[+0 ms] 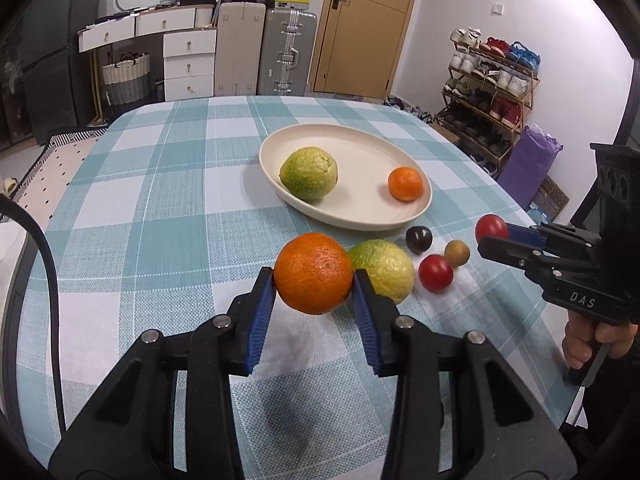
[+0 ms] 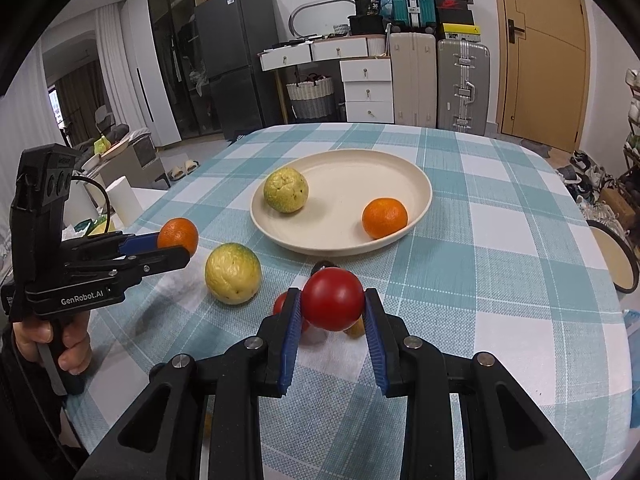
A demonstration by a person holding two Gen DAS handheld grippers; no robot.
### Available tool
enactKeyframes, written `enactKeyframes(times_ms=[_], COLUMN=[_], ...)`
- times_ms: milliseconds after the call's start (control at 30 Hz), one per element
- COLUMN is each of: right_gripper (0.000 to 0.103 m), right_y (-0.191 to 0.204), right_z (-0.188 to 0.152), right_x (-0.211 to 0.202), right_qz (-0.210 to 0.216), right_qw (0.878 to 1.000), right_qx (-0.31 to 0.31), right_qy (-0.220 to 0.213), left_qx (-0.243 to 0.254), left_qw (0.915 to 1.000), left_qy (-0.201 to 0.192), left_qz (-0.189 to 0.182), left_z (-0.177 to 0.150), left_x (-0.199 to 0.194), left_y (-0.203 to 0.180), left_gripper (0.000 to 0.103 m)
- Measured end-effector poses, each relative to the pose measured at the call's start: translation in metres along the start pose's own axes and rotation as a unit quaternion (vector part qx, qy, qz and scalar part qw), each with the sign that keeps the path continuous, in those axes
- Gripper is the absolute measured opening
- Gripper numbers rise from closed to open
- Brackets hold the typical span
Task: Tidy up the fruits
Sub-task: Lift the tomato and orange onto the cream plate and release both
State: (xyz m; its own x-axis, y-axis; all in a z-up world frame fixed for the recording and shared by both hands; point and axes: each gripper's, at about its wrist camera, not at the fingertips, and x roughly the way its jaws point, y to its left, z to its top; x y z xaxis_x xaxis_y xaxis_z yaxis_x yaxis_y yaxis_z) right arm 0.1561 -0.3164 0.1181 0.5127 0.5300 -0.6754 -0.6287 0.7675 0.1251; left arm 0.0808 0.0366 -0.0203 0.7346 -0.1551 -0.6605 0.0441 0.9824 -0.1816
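Note:
My left gripper [image 1: 314,280] is shut on an orange [image 1: 313,273] and holds it above the cloth, short of the cream plate [image 1: 360,216]. My right gripper [image 2: 332,304] is shut on a red tomato [image 2: 333,299], also lifted, near the plate [image 2: 320,244]. The plate holds a green-yellow citrus [image 1: 309,173] and a small orange [image 1: 405,184]. On the cloth lie another green-yellow citrus [image 1: 386,270], a second red tomato [image 1: 436,273], a dark round fruit [image 1: 419,240] and a small brown fruit [image 1: 457,252]. In the left wrist view the right gripper [image 1: 486,236] shows with its tomato [image 1: 491,227].
The table has a blue and white checked cloth [image 1: 160,208]. Its right edge drops to a shoe rack [image 1: 488,92] and a purple bag [image 1: 528,160]. Suitcases [image 1: 286,52] and white drawers [image 1: 188,64] stand behind the far edge. A round stool [image 2: 616,256] is at the right.

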Motion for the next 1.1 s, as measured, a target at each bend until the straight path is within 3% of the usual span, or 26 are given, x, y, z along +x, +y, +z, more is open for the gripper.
enactKeyframes(times_ms=[600,1100], right_gripper=[0.031,0.031], right_y=[-0.006,-0.012], right_z=[0.017,0.037], right_x=[-0.003,0.022], right_qz=[0.001,0.012], right_qw=[1.000,1.000], right_qx=[-0.001,-0.002], right_qy=[-0.016,-0.010], left_qx=[0.022,0.046], left_qw=[0.9995,0.9989], left_qy=[-0.021,-0.003], left_qz=[-0.008,-0.010], left_z=[0.026,0.049], left_x=[0.008,0.054], left_y=[-0.024,-0.031], left_gripper=[0.036,0.036])
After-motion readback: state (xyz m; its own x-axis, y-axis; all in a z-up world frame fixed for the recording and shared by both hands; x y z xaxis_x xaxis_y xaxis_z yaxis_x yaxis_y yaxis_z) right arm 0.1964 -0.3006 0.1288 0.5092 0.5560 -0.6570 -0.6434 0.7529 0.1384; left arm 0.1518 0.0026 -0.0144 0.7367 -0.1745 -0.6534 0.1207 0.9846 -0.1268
